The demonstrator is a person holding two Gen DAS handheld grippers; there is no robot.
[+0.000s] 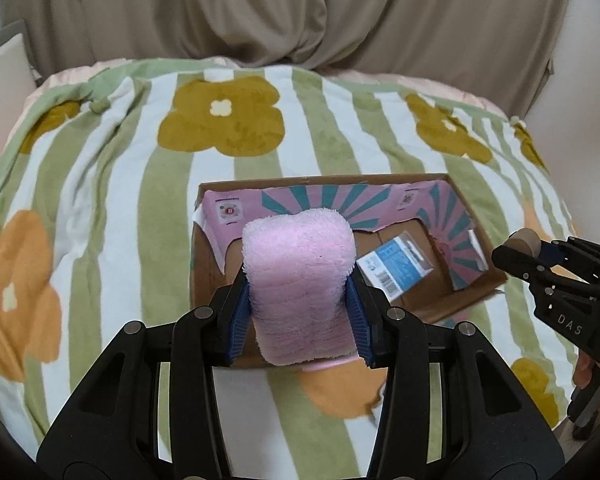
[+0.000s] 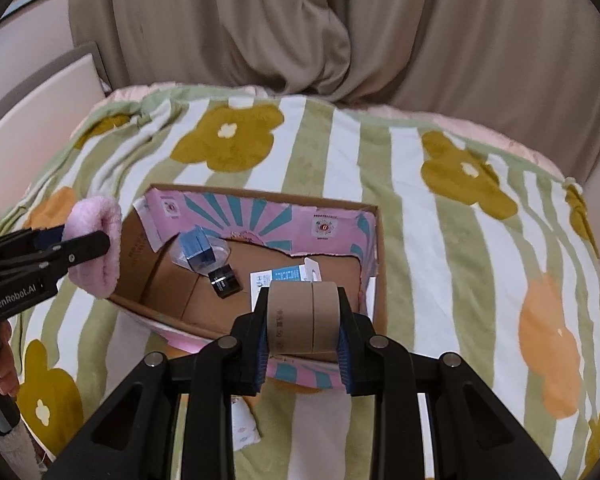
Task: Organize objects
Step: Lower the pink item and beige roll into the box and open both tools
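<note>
My left gripper is shut on a rolled pink fluffy towel and holds it over the near left edge of an open cardboard box with pink and teal flaps. In the right wrist view that towel hangs at the box's left rim. My right gripper is shut on a brown tape roll above the box's near right edge. The tape roll also shows at the right of the left wrist view.
Inside the box lie a blue carded packet, a small blue box, a small black box and a clear wrapper. The box sits on a bed with a green-striped flower blanket. Beige curtains hang behind.
</note>
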